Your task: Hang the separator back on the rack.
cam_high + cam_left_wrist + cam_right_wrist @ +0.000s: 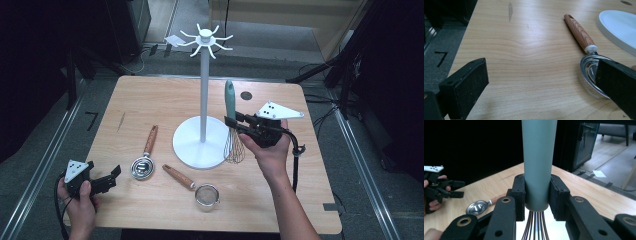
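The high view looks forward and down from the near side, taking in the whole desk [150, 100]. The left gripper view sits low at the near left corner, facing far and right across the wood. The right gripper view looks leftward, close on the whisk [539, 162]. All three share the metal scoop [142, 166] [590, 66] [477, 207].
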Tool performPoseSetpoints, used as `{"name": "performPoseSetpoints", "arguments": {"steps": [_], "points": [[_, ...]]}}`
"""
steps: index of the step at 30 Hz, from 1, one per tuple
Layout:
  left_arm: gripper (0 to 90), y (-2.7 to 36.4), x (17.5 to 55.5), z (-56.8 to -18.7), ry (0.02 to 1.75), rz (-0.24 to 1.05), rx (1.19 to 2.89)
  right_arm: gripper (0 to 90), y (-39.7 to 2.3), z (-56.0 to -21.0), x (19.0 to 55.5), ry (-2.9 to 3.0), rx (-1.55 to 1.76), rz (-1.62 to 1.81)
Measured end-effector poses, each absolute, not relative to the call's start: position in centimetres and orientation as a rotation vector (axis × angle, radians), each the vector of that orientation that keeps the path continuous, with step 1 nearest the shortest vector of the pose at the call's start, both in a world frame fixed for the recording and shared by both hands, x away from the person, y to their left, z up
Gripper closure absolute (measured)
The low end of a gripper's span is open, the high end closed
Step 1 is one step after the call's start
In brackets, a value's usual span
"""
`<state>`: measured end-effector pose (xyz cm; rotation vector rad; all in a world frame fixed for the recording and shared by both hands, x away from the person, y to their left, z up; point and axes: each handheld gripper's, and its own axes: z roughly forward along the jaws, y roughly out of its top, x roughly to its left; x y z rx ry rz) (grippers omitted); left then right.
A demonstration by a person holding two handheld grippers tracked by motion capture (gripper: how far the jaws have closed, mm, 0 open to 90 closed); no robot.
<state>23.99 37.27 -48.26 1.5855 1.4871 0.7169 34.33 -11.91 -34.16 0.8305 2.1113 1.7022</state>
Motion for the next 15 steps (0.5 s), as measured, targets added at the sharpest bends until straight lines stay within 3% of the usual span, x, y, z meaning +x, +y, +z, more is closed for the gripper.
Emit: {"name": "performPoseSetpoints", "arguments": {"steps": [15], "points": [[0.0,37.2,24.0,-48.3,1.491,0.729,1.583,70.7,-11.0,-32.4,33.5,2.051,0.791,1.803]]}}
